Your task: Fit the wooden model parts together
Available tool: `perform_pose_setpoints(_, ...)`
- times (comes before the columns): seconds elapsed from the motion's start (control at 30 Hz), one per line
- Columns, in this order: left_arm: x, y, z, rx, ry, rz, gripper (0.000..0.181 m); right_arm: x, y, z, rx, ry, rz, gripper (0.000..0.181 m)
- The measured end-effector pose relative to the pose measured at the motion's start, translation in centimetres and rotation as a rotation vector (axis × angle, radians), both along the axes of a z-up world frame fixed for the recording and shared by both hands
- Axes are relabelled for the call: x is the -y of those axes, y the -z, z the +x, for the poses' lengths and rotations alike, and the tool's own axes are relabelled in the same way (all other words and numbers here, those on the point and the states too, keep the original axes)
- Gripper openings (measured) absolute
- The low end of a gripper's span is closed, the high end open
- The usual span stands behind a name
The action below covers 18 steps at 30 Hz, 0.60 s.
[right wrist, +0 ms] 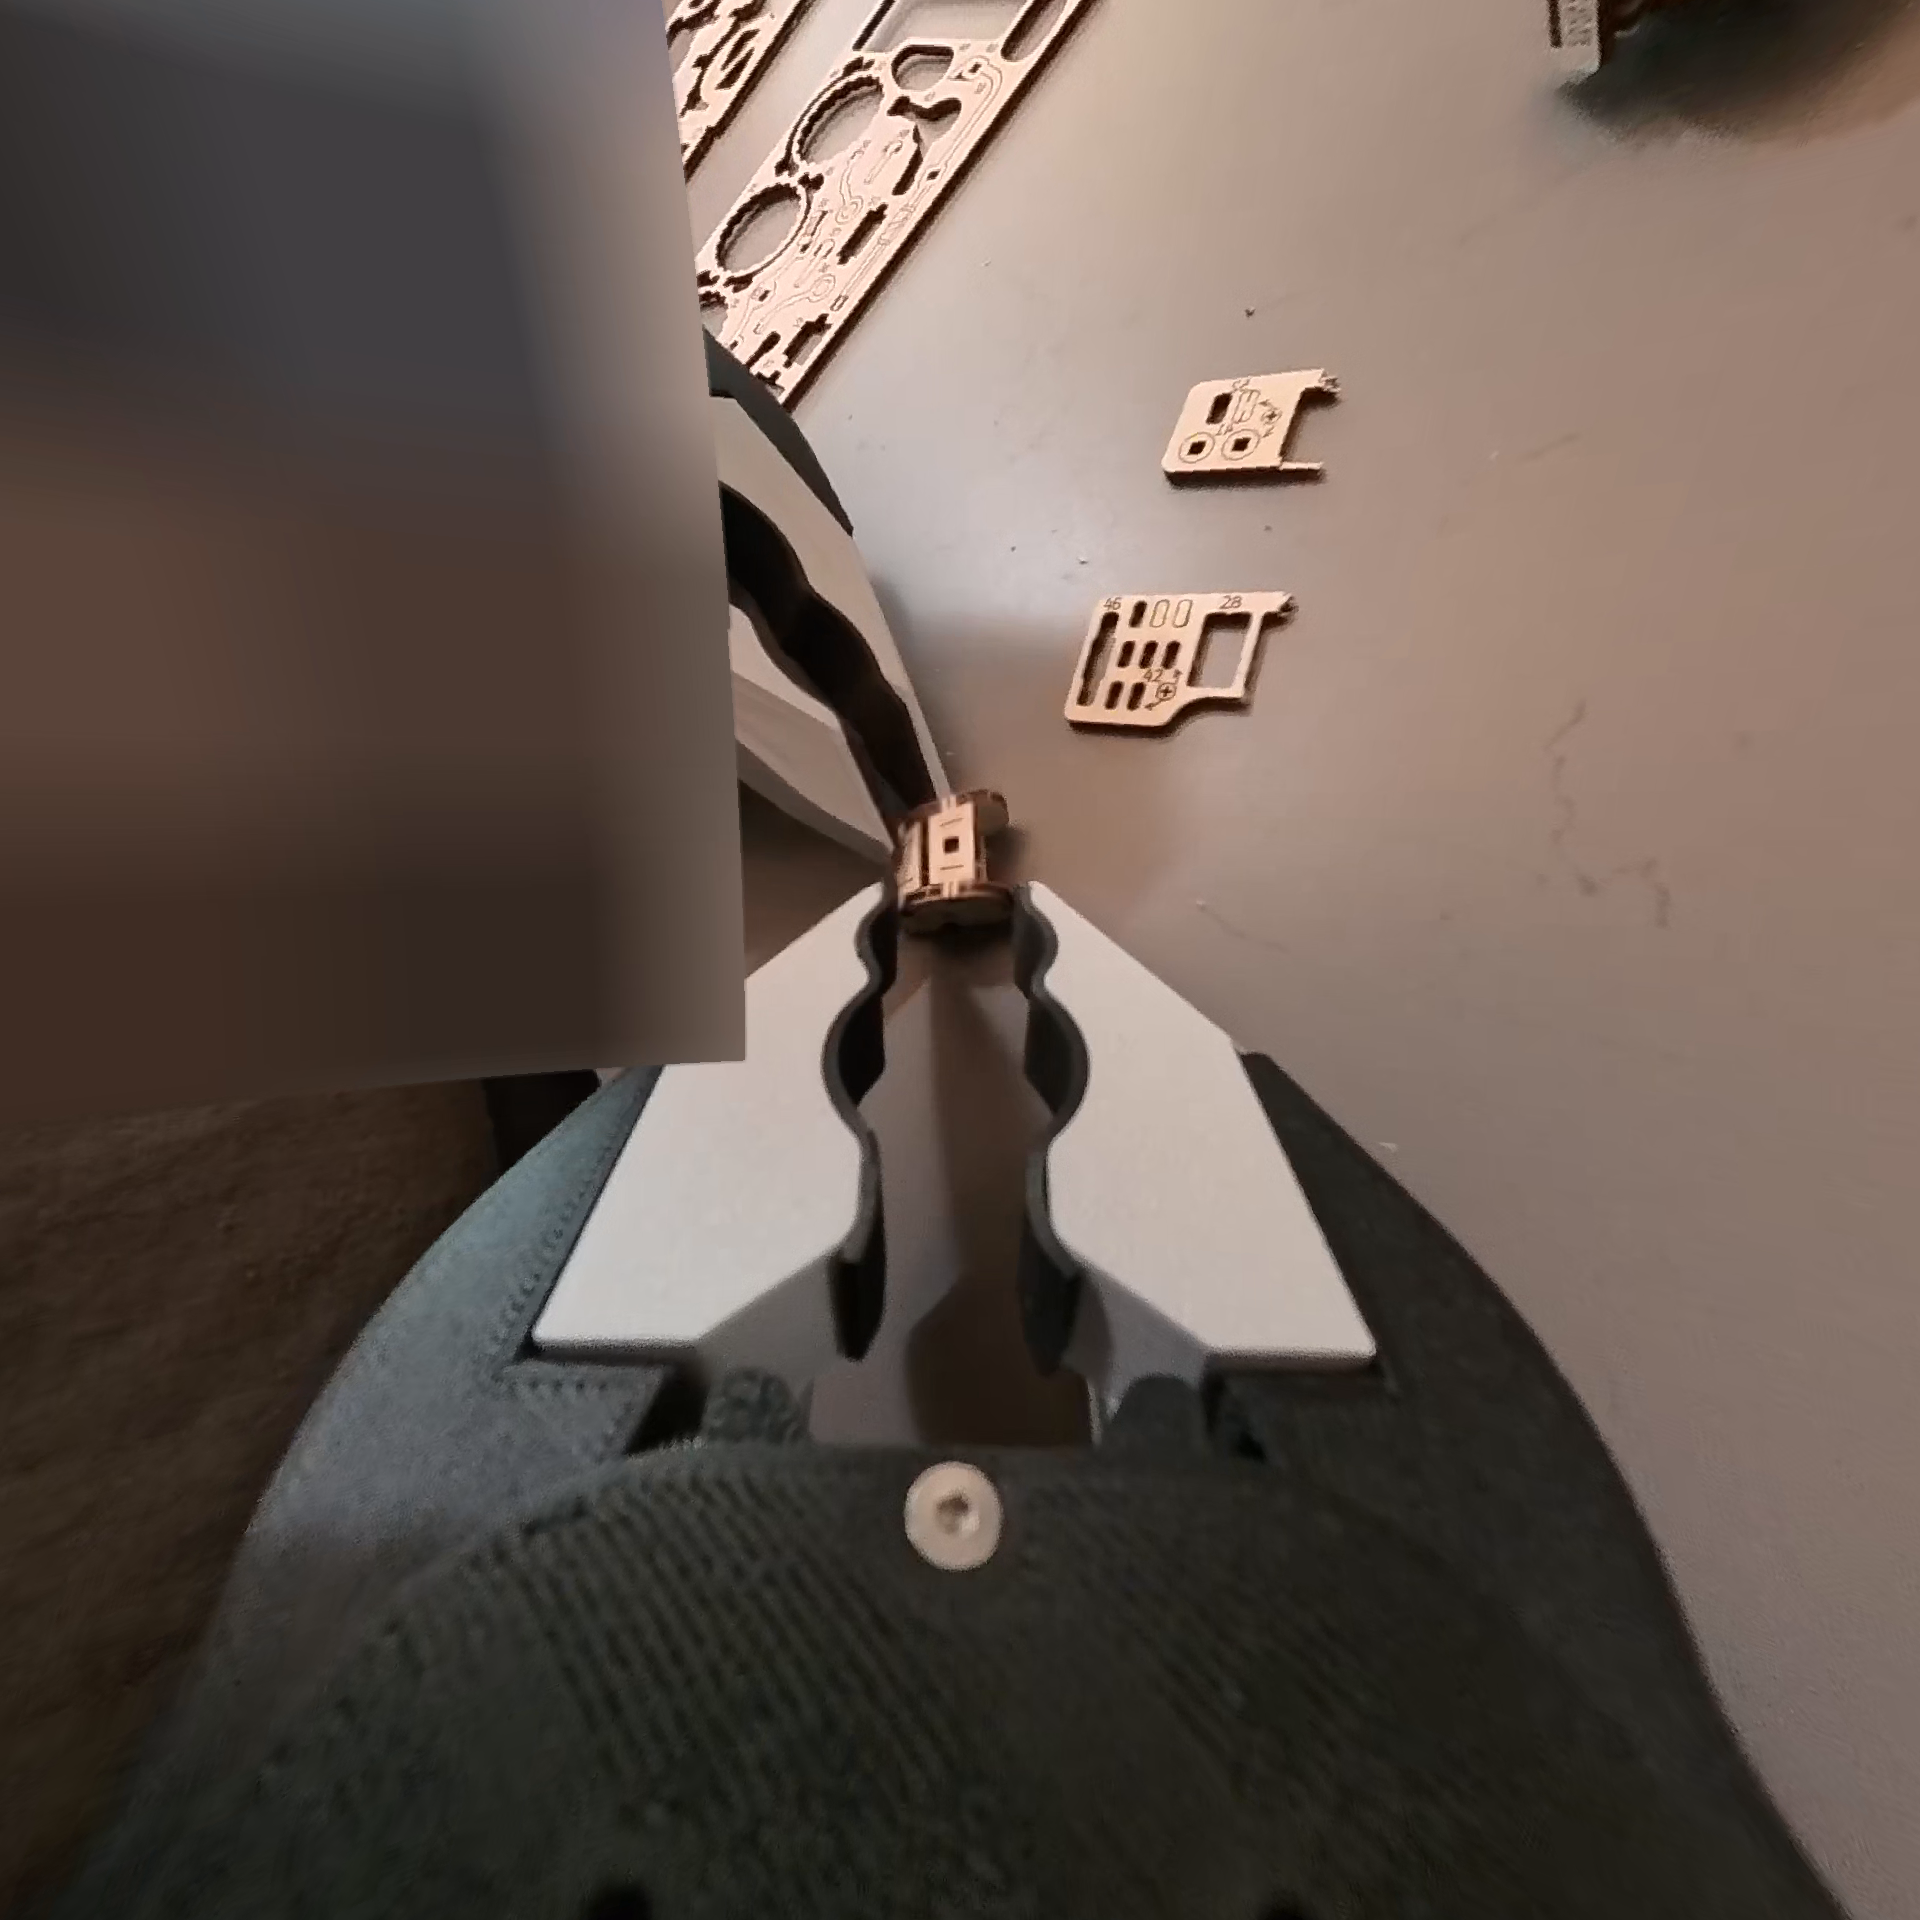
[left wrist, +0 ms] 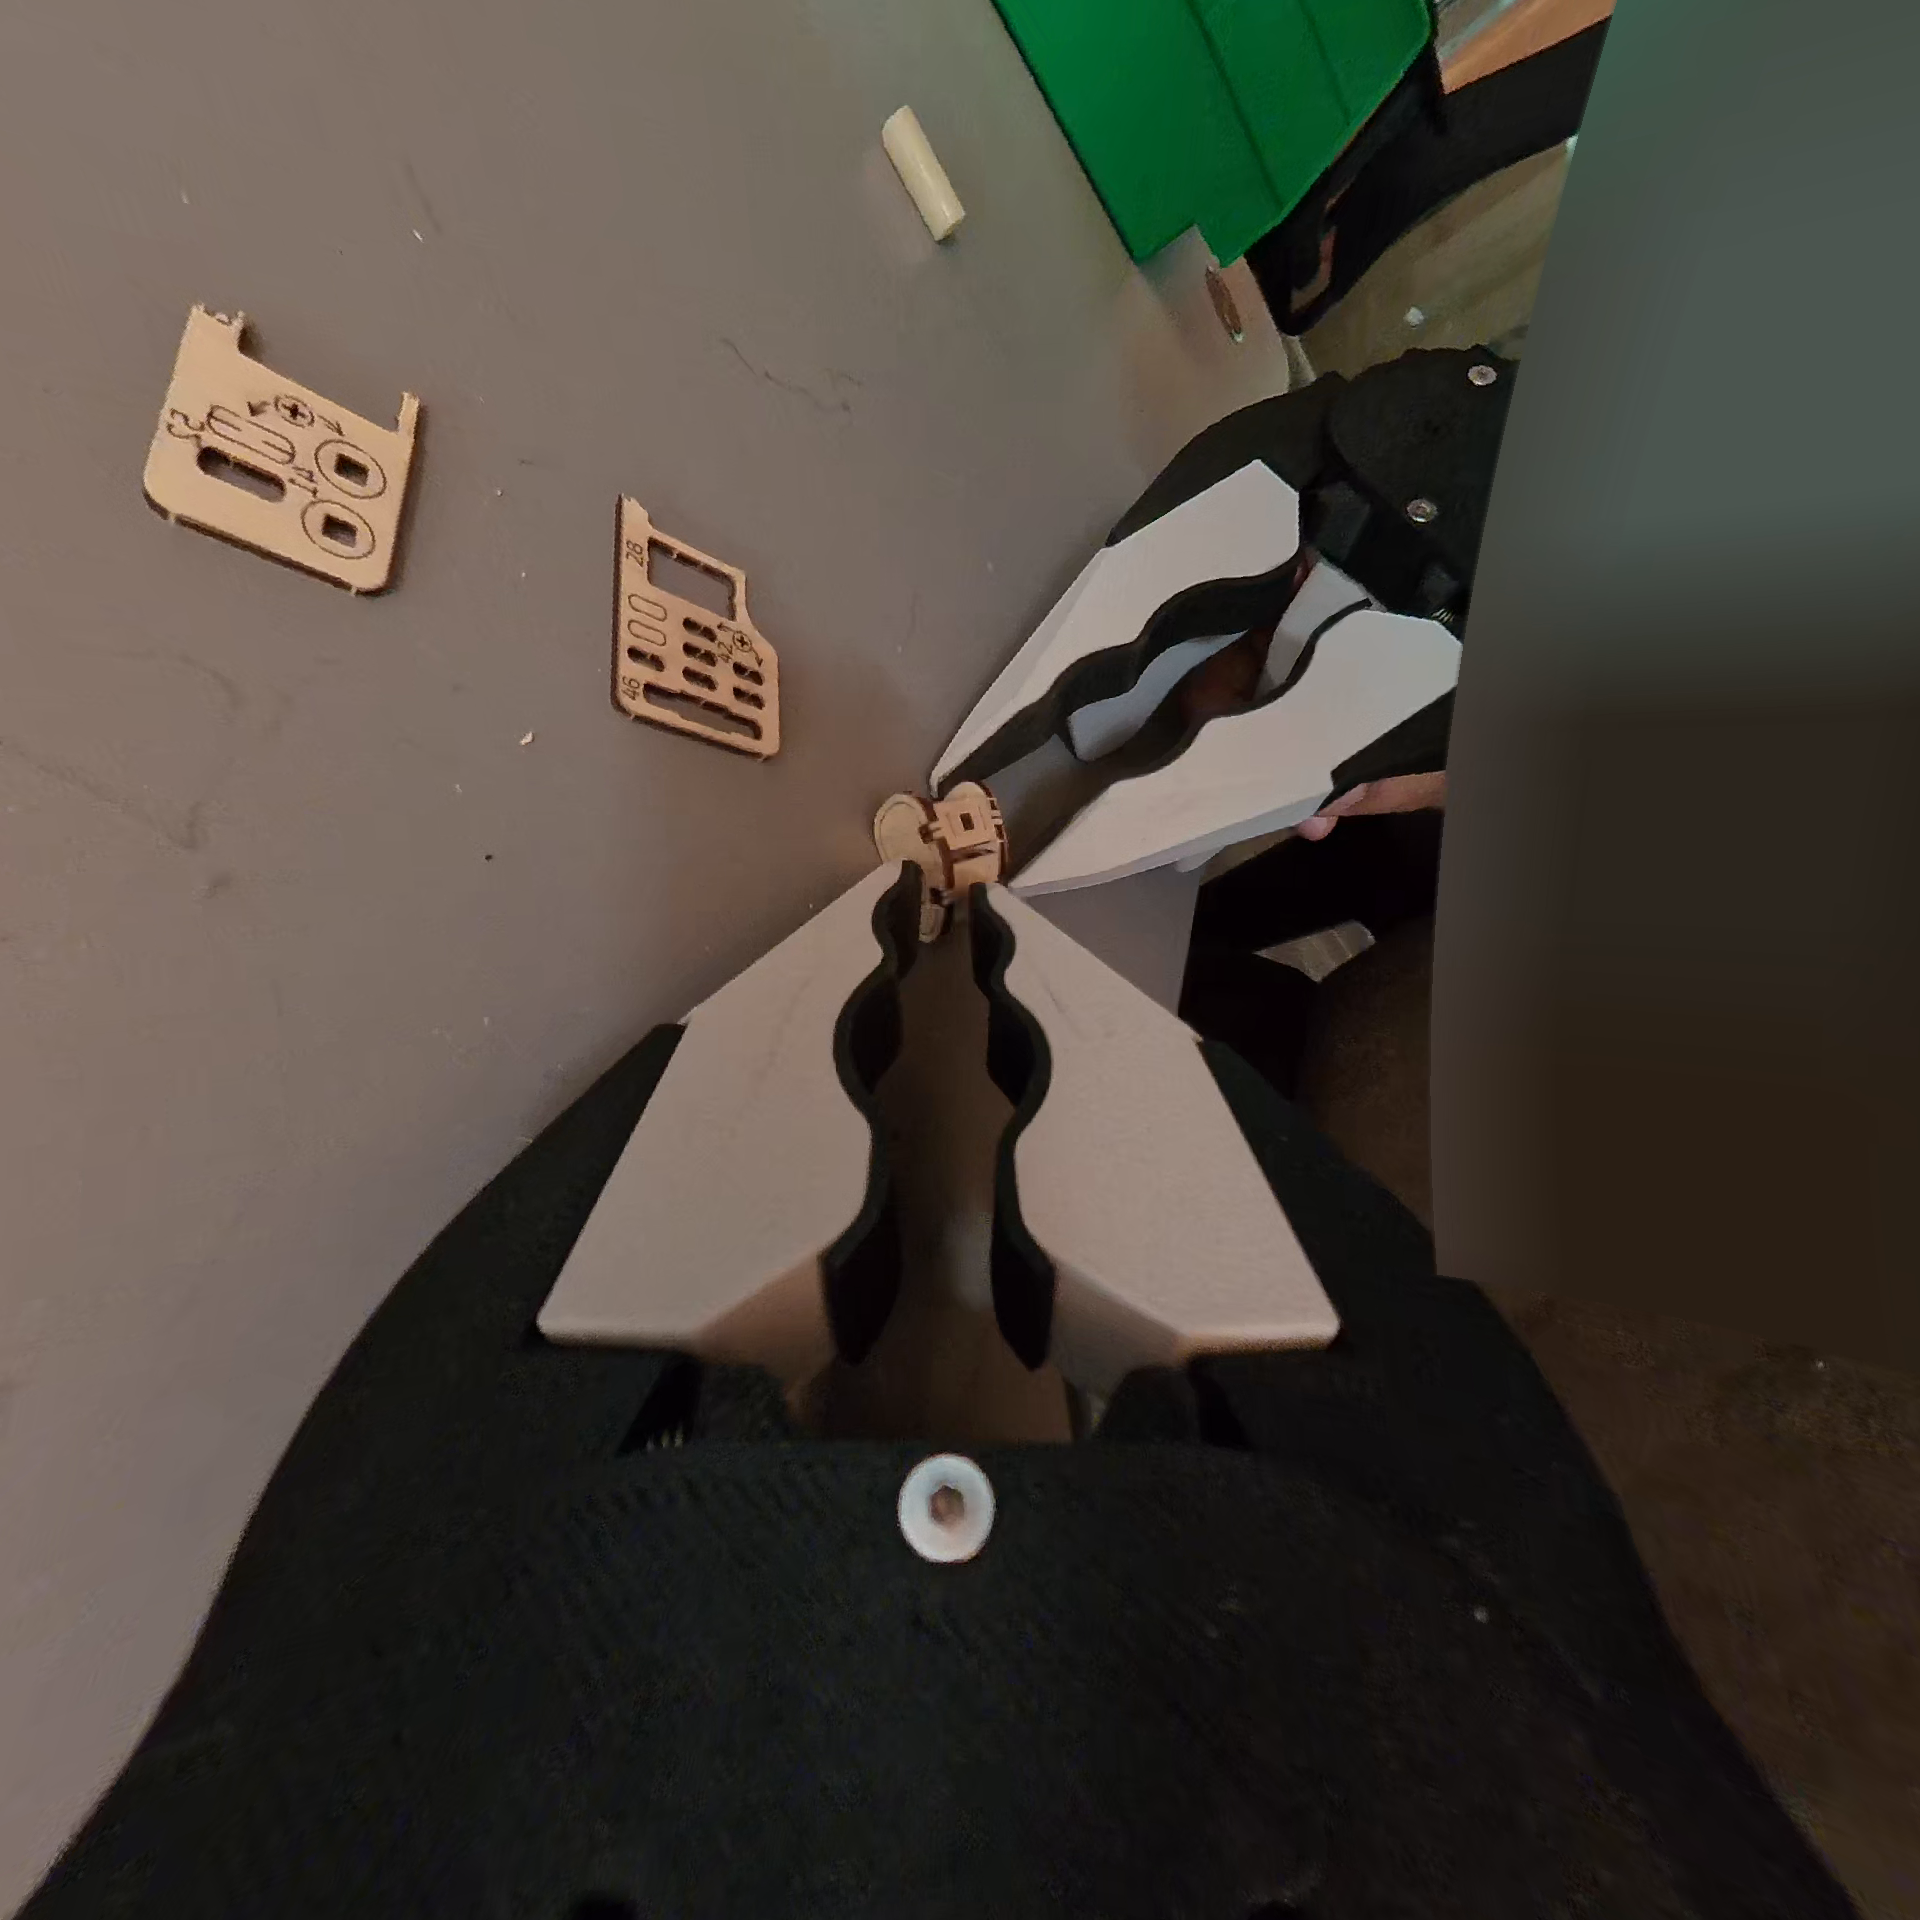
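Observation:
A small wooden assembly (left wrist: 961, 836), a blocky drum with a rounded disc on one end, is held in the air between both grippers above the grey table (left wrist: 520, 935). My left gripper (left wrist: 940, 909) is shut on a thin part at the assembly's lower end. My right gripper (left wrist: 977, 831) comes in from the right, its two tips straddling the block. In the right wrist view the assembly (right wrist: 951, 857) sits between the right gripper's (right wrist: 961, 899) tips, and the left gripper's fingers (right wrist: 842, 665) reach it from the upper left.
Two loose flat wooden panels lie on the table: a slotted one (left wrist: 696, 634) (right wrist: 1174, 665) and one with round markings (left wrist: 286, 457) (right wrist: 1242, 431). A punched-out wooden sheet (right wrist: 852, 177) lies farther off. A white stick (left wrist: 923, 171) and a green box (left wrist: 1216, 104) lie at the far side.

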<state>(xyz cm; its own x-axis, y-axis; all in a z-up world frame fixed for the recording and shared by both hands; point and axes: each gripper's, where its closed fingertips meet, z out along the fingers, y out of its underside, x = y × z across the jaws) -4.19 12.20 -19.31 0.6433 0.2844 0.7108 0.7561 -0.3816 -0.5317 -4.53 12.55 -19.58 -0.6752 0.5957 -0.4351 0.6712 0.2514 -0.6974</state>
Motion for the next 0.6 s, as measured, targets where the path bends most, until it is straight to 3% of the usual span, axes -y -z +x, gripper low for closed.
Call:
perform_pose_setpoints(0.03,0.07,-0.08,0.09,0.010,0.006,0.007,0.009,0.02,-0.03,0.03,0.002,-0.001,-0.004,0.021)
perform_pose_setpoints(0.6,0.43,0.07,0.06,-0.001,0.009,0.002,0.003,0.05,-0.01,0.13,0.009,-0.005,-0.010,0.020)
